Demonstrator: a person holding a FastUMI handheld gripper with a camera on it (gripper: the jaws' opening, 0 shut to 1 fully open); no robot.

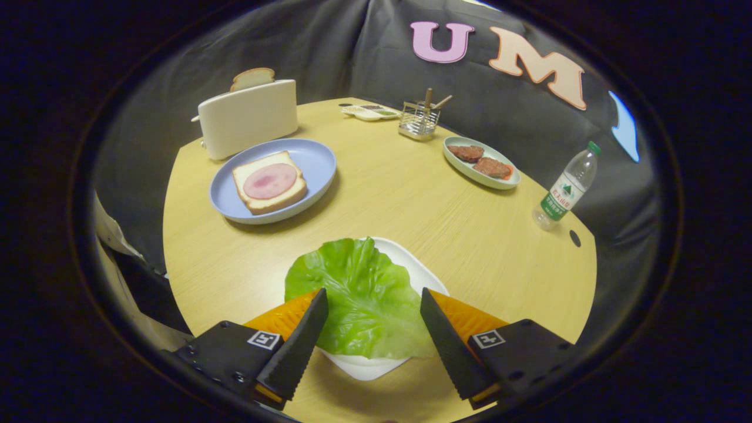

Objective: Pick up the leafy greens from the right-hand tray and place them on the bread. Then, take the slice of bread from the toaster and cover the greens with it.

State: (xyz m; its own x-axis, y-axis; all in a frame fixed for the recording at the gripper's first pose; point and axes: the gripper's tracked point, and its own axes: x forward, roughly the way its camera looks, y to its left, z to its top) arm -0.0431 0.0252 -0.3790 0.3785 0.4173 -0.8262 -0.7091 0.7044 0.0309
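Tongs (373, 299): mine, spread wide, straddling the leaf, gripping nothing. Bench (411, 200): pale wood. Toaster (248, 118): bread slice upright inside. Blue plate (311, 158): bread (269, 182) with ham. White tray (423, 273): leafy greens (364, 294) between my fingers; I'd dip low, pinch one thin edge gently.

Claw (374, 296): fingers spread wide, the lettuce leaf (358, 294) between them, untouched.
Leaf: lies on a white tray (426, 276) on the bench (399, 200).
Beyond, left: blue plate (314, 155) with bread and ham (269, 181); behind it the toaster (247, 117), a slice (252, 77) sticking up.
Beyond, right: green dish of patties (482, 163), water bottle (567, 187).
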